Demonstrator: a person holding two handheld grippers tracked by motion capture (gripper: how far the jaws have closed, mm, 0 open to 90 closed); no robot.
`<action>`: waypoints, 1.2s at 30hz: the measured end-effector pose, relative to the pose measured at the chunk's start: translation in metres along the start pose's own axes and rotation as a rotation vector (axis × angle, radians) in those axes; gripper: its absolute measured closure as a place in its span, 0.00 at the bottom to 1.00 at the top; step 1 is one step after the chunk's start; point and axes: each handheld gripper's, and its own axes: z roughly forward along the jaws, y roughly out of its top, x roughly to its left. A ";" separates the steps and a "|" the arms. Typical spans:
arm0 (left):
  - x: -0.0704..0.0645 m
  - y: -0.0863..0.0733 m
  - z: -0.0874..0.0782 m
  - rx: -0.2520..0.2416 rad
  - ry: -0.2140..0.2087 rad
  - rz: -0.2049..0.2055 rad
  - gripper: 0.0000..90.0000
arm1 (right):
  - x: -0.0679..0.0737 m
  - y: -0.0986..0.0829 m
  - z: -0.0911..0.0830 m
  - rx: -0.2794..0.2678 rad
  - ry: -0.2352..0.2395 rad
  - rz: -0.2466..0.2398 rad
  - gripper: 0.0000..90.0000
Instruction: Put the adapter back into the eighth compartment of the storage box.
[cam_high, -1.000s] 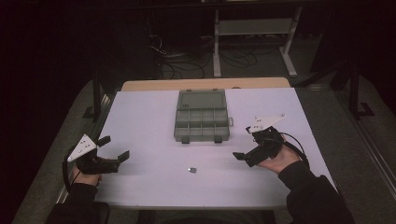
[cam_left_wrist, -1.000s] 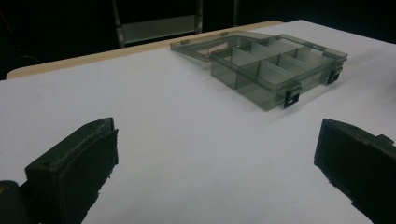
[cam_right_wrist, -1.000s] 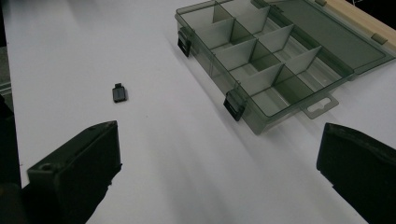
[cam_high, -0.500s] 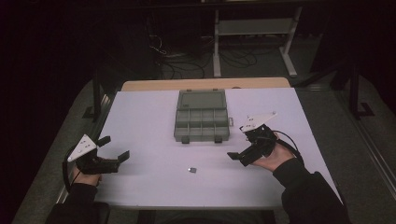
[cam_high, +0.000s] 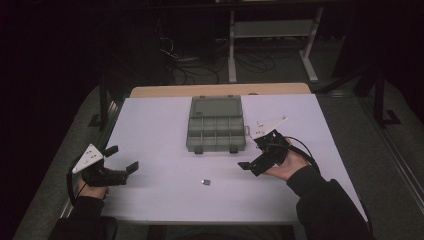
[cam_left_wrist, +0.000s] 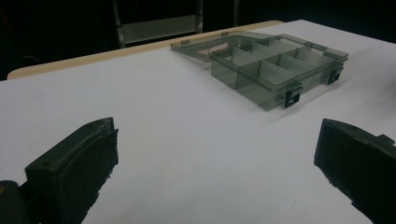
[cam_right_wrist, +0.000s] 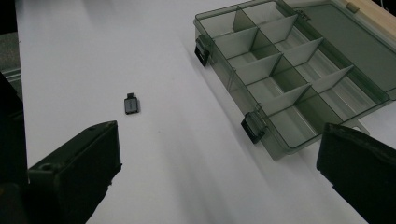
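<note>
Lying flat on the white table (cam_high: 150, 125) near its front edge, the small dark adapter (cam_high: 204, 182) could skid away if the right gripper (cam_high: 252, 167), jaws spread wide and empty, closes off-centre. Beyond it, the open compartment box (cam_high: 215, 131) waits, and a loose pinch risks dropping the adapter short. The left gripper (cam_high: 123, 159) rests released, well apart.

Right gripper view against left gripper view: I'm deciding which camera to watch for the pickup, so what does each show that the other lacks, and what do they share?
The right gripper view has the small dark rectangular part lying on the white table, apart from the box, and looks down into the box's empty compartments. The left gripper view has the tan wooden table edge and a low side look at the box. Both share the open smoky-grey clear plastic compartment box with its lid laid back, and two black fingers set wide apart.
</note>
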 end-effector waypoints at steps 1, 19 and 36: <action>0.000 0.000 0.000 -0.001 -0.001 0.000 0.00 | 0.000 0.001 0.001 0.004 0.003 0.000 0.00; 0.000 0.000 0.001 0.002 -0.004 -0.001 0.00 | 0.004 0.012 0.017 0.028 0.029 -0.021 0.00; 0.000 0.000 0.000 -0.002 -0.005 -0.003 0.00 | 0.011 0.023 0.035 0.065 0.065 -0.052 0.00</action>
